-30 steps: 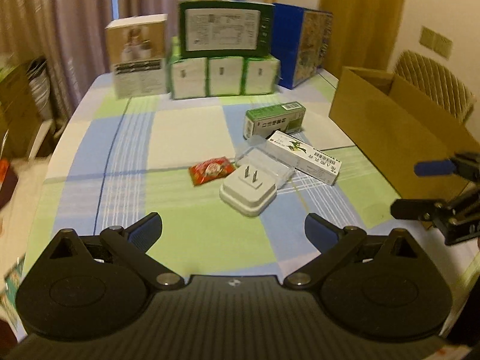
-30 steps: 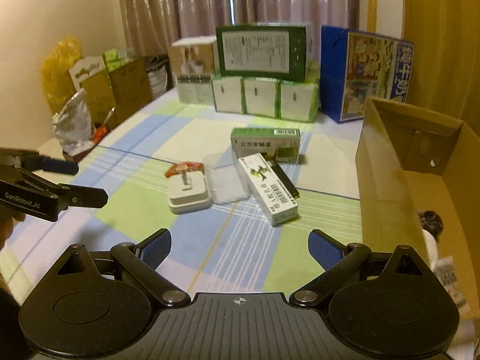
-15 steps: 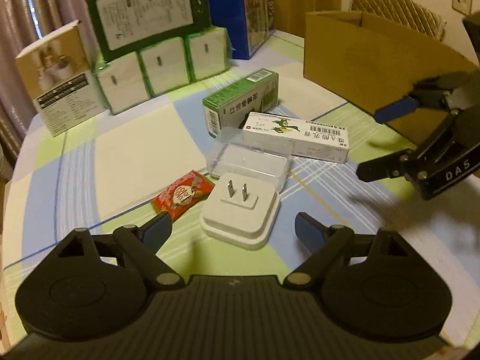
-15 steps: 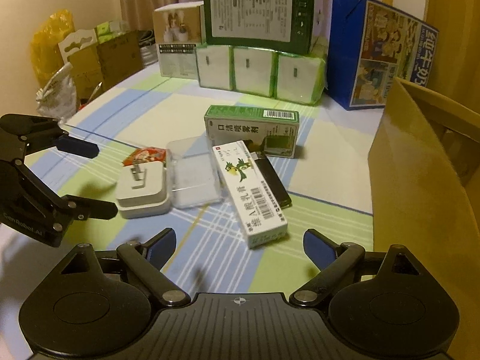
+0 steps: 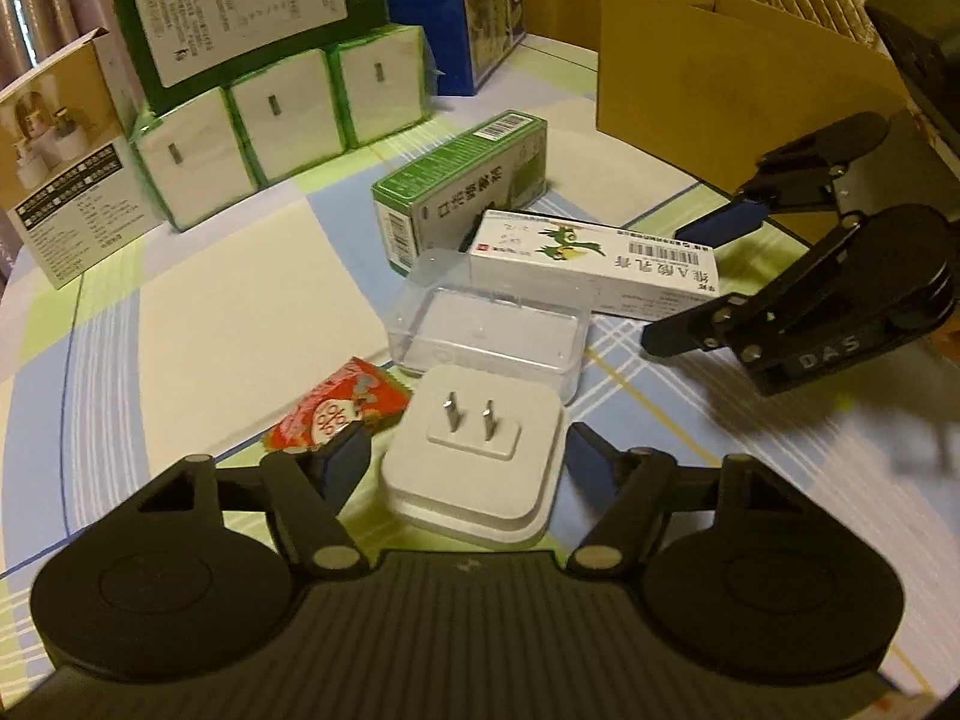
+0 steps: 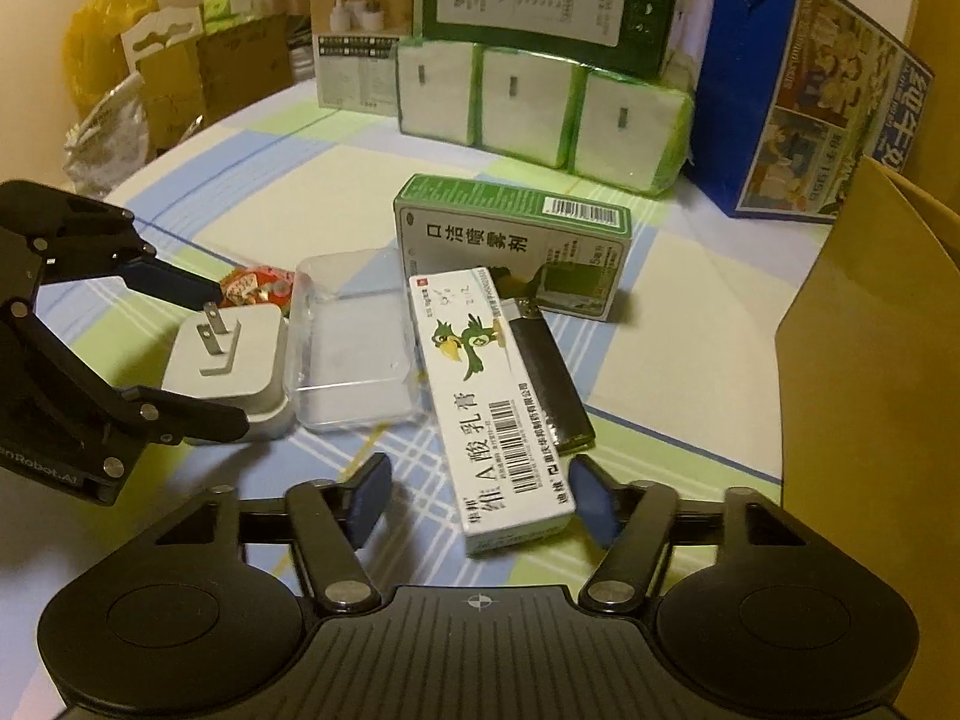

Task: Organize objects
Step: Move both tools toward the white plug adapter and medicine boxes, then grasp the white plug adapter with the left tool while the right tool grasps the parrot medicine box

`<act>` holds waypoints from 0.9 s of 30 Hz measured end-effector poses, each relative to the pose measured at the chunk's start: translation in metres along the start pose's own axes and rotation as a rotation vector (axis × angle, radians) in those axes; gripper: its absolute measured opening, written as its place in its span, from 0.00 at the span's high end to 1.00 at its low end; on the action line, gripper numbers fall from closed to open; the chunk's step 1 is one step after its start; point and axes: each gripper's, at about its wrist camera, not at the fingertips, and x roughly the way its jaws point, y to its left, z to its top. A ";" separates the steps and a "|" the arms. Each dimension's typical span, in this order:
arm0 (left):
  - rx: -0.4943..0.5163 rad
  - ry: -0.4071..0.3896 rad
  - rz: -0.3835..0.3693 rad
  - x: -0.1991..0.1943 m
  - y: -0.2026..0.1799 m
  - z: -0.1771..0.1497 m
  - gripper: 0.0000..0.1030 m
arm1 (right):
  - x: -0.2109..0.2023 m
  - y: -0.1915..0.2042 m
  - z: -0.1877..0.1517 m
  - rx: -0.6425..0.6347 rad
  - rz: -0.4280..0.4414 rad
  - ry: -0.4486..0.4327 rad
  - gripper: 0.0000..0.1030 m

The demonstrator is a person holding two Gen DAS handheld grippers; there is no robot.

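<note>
I count on the worktop (image 5: 228, 276): one charger (image 5: 474, 468), one clear case (image 5: 492, 330) lying empty, two medicine boxes, one red sachet (image 5: 336, 414), one lighter (image 6: 546, 384). Left gripper (image 5: 468, 456) wide around charger, right gripper (image 6: 480, 498) wide around the white box (image 6: 492, 408). Carton (image 5: 720, 84) interior hidden.

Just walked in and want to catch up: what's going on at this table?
A person is tidying small items with two handheld grippers. The left gripper is open around a white plug adapter, not yet closed on it. The right gripper is open around the near end of a long white box. A cardboard box stands open nearby.
</note>
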 end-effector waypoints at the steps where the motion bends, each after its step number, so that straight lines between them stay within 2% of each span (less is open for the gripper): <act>1: 0.004 0.002 -0.002 0.001 -0.001 0.000 0.40 | 0.000 0.001 0.000 -0.007 -0.011 0.002 0.52; 2: 0.008 0.003 0.006 0.001 -0.003 0.001 0.40 | 0.000 0.003 -0.001 -0.011 -0.024 0.001 0.60; 5: -0.002 0.011 0.022 -0.001 -0.008 0.000 0.42 | -0.004 0.007 -0.004 -0.005 -0.030 0.008 0.65; 9: -0.031 0.031 0.048 -0.012 -0.020 -0.004 0.46 | -0.017 0.016 -0.012 0.014 -0.050 0.031 0.66; 10: -0.047 0.032 0.053 -0.016 -0.023 -0.005 0.51 | -0.022 0.018 -0.015 0.023 -0.057 0.035 0.66; 14: -0.097 0.051 0.070 -0.032 -0.040 -0.013 0.52 | -0.049 0.029 -0.038 0.087 -0.085 0.059 0.66; 21: -0.098 0.050 0.067 -0.051 -0.076 -0.030 0.51 | -0.095 0.044 -0.088 0.174 -0.082 0.074 0.65; 24: -0.072 0.042 0.087 -0.051 -0.083 -0.032 0.51 | -0.100 0.048 -0.098 0.182 -0.065 0.068 0.62; 26: -0.066 0.034 0.098 -0.050 -0.084 -0.031 0.50 | -0.100 0.049 -0.099 0.162 -0.062 0.055 0.48; 27: -0.069 0.032 0.096 -0.050 -0.084 -0.031 0.48 | -0.099 0.050 -0.098 0.152 -0.058 0.046 0.47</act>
